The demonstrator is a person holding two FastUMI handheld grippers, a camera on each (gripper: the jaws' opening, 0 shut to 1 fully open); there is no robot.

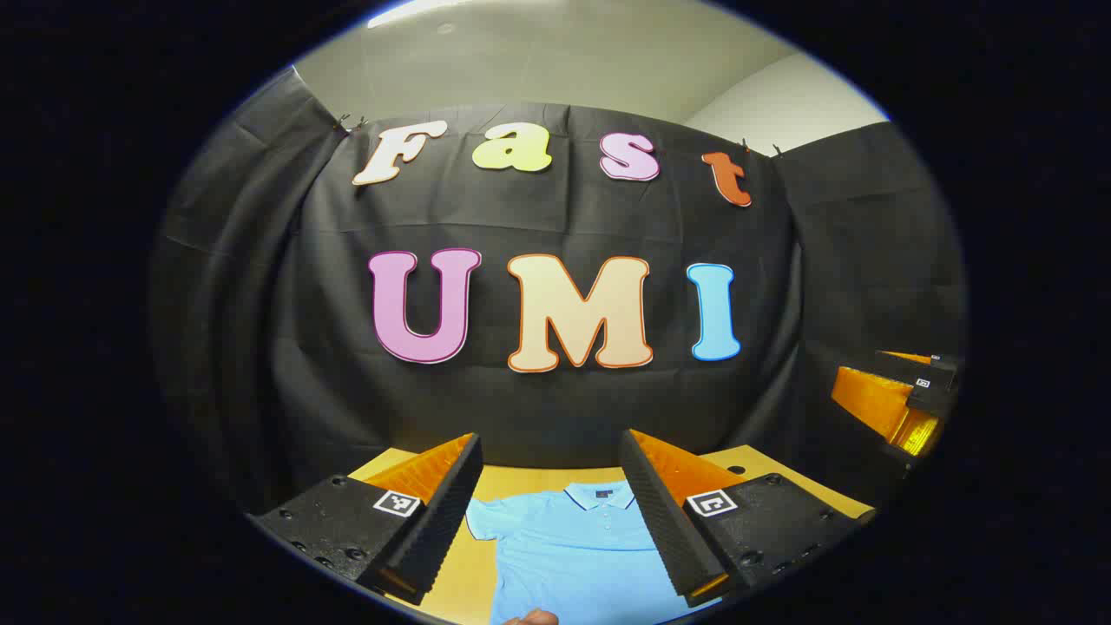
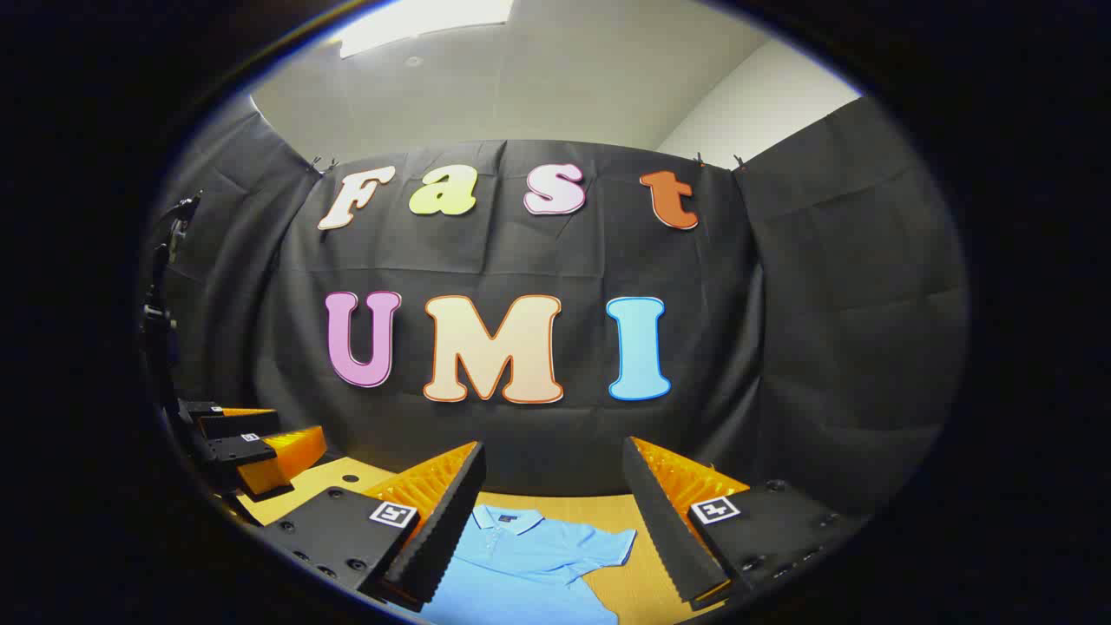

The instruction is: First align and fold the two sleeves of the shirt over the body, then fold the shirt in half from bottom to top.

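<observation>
In the left gripper view the left gripper [image 1: 551, 521] hangs with its jaws spread wide and nothing between them — beyond the gap a light blue polo shirt [image 1: 568, 551] lies flat on a wooden table [image 1: 456, 569], collar toward the black cloth wall [image 1: 555, 217]. The right gripper [image 2: 553, 525] is likewise agape and empty above the shirt's collar and one short sleeve. Off to the far side of each view sits the other gripper — jaws unclear.
</observation>
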